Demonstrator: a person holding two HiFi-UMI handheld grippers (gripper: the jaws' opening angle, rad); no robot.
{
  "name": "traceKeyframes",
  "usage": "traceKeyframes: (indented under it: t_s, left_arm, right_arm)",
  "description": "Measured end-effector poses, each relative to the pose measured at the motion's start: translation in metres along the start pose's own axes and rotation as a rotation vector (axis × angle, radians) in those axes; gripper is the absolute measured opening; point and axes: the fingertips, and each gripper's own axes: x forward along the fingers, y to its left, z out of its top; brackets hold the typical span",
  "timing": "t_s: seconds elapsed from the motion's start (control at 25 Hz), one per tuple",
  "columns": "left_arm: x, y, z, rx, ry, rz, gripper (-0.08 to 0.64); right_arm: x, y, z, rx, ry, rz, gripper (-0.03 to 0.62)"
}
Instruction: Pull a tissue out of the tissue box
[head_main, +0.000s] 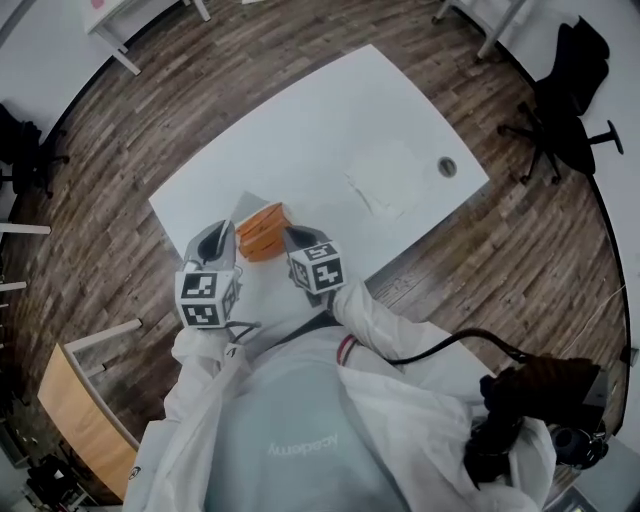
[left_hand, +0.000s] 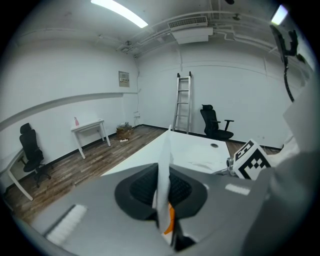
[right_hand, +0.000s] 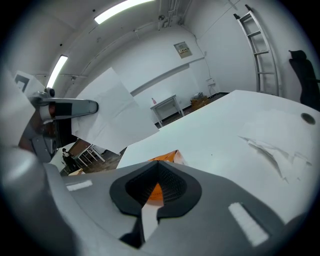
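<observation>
1. Clamping a tissue (right_hand: 107, 107), the left gripper (left_hand: 163, 172) has its jaws squeezed tight on the white sheet, which sticks up past the tips.
2. Orange box (head_main: 262, 232) sits on the surface (head_main: 300, 130), just below the left gripper and right between the two grippers.
3. Right gripper (right_hand: 157, 167): jaws together, nothing pinched. Its tips are right at the box; can't tell if they touch it.
4. From the right gripper, the tissue spreads wide up to its left.
5. Loose sheet (head_main: 385, 180) lies flat well ahead of the right gripper.
</observation>
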Motion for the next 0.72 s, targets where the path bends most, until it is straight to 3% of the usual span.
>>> traceKeyframes:
  t_s: [0.32, 0.72]
  left_arm:
    - [-0.014, -0.018, -0.001, -0.015, -0.014, 0.029, 0.003]
    - [-0.049, -0.036, -0.006, -0.068, -0.058, 0.127, 0.003]
  right_arm:
    - [-0.03, 0.002, 0.003, -0.015, -0.025, 0.019, 0.0]
    - [-0.07, 0.004, 0.001, -0.066, -0.043, 0.074, 0.0]
